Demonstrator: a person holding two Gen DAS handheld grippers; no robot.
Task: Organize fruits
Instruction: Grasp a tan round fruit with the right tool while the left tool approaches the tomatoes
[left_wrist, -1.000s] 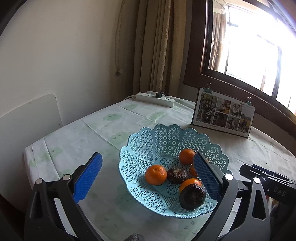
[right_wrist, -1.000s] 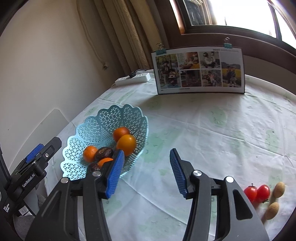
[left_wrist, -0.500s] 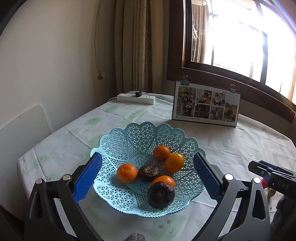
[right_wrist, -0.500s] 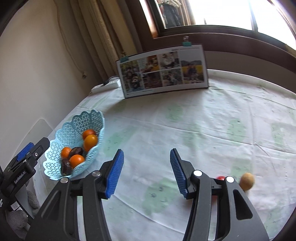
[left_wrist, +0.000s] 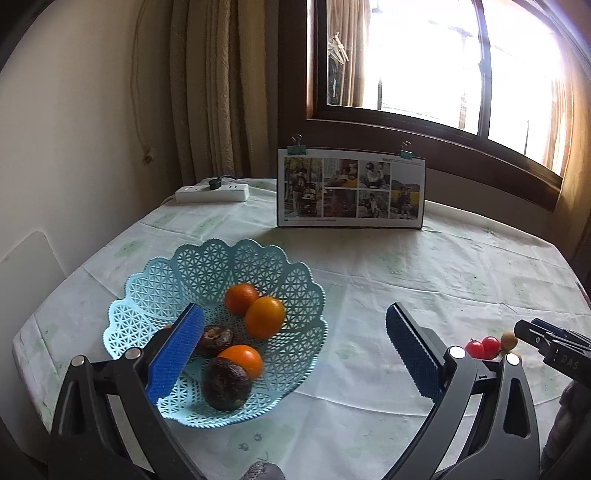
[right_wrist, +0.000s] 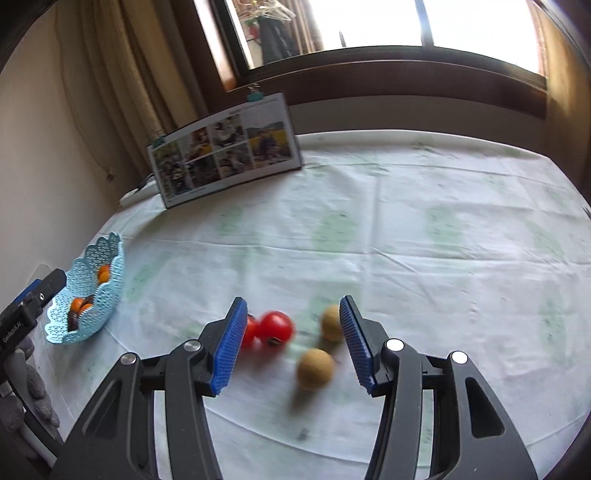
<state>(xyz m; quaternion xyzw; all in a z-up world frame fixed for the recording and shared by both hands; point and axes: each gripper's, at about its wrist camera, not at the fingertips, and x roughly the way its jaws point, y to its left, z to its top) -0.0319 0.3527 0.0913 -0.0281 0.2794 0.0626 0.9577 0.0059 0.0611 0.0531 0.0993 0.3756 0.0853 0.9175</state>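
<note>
- Pale cloth covers the table (left_wrist: 424, 280), which stands by a curtained window; the basket (left_wrist: 192, 273) serves as landmark for all that follows.
- Done, as far as I can judge: three oranges (left_wrist: 264, 317) and two dark fruits (left_wrist: 226, 384) already lie inside the basket.
- Left to do: two tomatoes (right_wrist: 275, 326) and two tan fruits (right_wrist: 315, 368) lie on the cloth, well apart from the basket, on its right.
- My estimate is a little past halfway (five in, four out, if no more fruit hides out of frame).
- Left gripper (left_wrist: 295, 354) is spread wide and holds nothing; it hovers at the near side of the basket, one blue pad in front of the bowl, the other over bare cloth.
- Right gripper (right_wrist: 291, 343) is also spread wide and empty, far from the basket, with the loose fruit lying between its pads; no pad is clearly touching anything (this view is blurred).
- Right wrist view alone shows both tan fruits apart from each other, and the tomatoes touching one another.
- Left wrist view alone shows the basket's contents one by one, plus a power strip (left_wrist: 212, 192) and a photo board (left_wrist: 351, 190) beyond the basket; the loose fruit is only small specks there, partly behind the gripper frame.
</note>
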